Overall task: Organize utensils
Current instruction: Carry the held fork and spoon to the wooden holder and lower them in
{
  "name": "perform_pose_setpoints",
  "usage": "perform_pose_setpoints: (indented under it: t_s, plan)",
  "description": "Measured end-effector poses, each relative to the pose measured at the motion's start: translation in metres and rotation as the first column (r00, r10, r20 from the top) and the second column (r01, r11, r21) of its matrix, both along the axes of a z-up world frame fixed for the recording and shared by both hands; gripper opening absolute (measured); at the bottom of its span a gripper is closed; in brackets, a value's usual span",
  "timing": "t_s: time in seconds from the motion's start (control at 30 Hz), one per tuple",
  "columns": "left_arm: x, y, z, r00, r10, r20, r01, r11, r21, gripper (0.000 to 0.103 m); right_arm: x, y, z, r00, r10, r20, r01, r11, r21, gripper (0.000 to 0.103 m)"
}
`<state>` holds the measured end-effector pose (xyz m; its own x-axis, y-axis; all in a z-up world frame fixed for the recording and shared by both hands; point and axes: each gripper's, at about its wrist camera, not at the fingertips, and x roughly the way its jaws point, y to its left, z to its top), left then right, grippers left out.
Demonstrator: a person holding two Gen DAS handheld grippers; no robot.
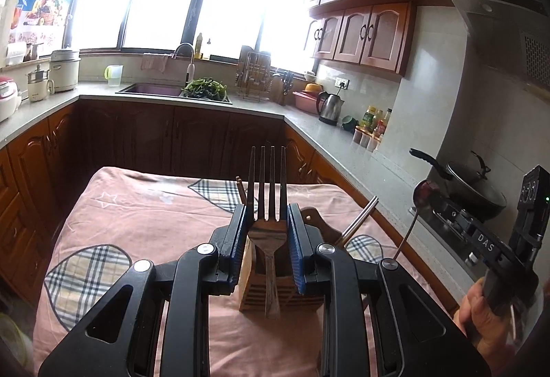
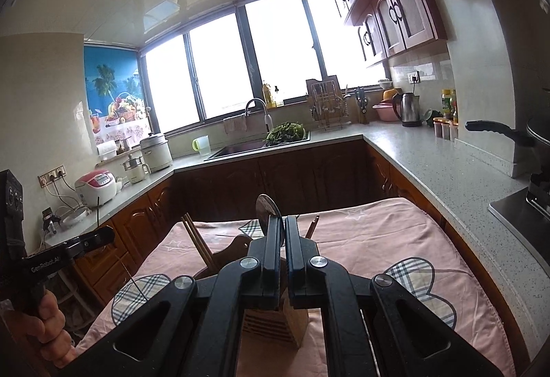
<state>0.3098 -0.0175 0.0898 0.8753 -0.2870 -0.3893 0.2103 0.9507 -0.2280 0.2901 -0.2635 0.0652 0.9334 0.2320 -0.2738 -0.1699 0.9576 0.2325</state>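
Observation:
My left gripper [image 1: 267,222] is shut on a steel fork [image 1: 268,205], tines up, with its handle hanging over a slatted wooden utensil holder [image 1: 254,294] on the pink tablecloth. My right gripper [image 2: 284,232] is shut on a steel spoon [image 2: 266,210], bowl up, above the same holder [image 2: 271,325]. The spoon and right gripper also show at the right of the left wrist view [image 1: 424,194]. Wooden chopsticks [image 2: 197,241] lean in the holder's left side. A metal handle [image 1: 359,218] sticks up to the holder's right.
The table with the pink cloth [image 1: 144,222] stands in a U-shaped kitchen. A counter [image 2: 447,163] runs along the right with a kettle [image 2: 409,110] and a black wok [image 1: 474,184] on the stove. A sink [image 1: 151,89] lies under the windows.

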Motion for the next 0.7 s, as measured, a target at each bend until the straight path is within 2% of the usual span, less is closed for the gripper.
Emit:
perform_pose_setpoints:
  t_s: [0.43,0.7]
  plan:
    - [0.056,-0.008,0.004,0.998,0.008,0.054,-0.006,0.999,-0.033,0.021,0.037,0.016,0.008,0.993,-0.064,0.103,0.078,0.987,-0.138,0.003]
    - [0.08,-0.019,-0.022,0.999,0.023,0.048,-0.021,0.999,-0.041,0.021,0.054,0.04,-0.006,0.984,-0.065,0.167,0.105,0.964,-0.243,0.002]
